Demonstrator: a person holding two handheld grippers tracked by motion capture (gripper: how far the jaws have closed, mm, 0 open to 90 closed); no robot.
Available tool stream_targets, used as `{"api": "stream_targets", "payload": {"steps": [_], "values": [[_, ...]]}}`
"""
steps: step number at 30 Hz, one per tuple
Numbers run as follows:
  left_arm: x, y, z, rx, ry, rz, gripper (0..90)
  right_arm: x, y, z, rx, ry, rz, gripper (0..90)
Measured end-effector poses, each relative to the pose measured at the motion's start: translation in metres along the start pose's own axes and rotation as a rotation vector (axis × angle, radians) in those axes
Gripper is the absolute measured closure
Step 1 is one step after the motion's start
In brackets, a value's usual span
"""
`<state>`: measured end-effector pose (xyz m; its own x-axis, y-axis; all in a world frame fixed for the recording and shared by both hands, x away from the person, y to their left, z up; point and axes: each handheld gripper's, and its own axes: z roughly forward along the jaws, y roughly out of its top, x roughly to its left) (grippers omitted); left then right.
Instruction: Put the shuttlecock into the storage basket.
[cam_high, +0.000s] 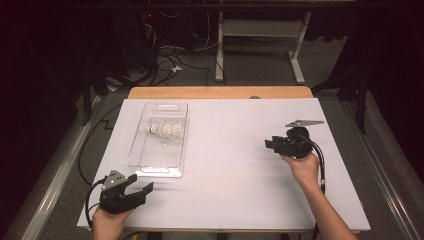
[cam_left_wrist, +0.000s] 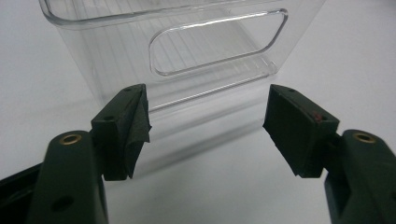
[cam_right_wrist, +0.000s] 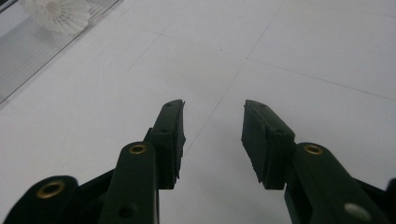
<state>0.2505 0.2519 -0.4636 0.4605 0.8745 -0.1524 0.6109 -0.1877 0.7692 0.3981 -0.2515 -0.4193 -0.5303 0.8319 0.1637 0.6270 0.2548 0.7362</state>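
dark floor with loose cables and a white table frame lies beyond my tabletop (cam_high: 225, 165), which is covered by a white sheet with a strip of bare wood along its far edge. on the left half of that sheet stands a clear plastic bin (cam_high: 159, 170), long and shallow, with a cut-out handle in each short end and a ribbed floor. inside it, toward the far end, a white shuttlecock (cam_high: 165, 130) lies on its side, its cork pointing left in the high view; nothing else is in the bin. my left hand-held gripper (cam_high: 140, 184) rests near the front left corner of the sheet, just before the bin's near end, jaws spread wide with nothing between them, aimed at the near handle slot. my right hand-held gripper (cam_high: 270, 144) sits well apart on the right side of the sheet, pointing left toward the bin, jaws partly open and empty above bare sheet.
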Motion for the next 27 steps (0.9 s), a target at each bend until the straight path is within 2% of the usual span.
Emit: {"api": "stream_targets", "payload": {"steps": [27], "values": [[-0.001, 0.000, 0.001, 0.003, -0.001, 0.002, 32.1, -0.018, -0.019, -0.024, -0.036, -0.040, 0.036, 55.4]]}}
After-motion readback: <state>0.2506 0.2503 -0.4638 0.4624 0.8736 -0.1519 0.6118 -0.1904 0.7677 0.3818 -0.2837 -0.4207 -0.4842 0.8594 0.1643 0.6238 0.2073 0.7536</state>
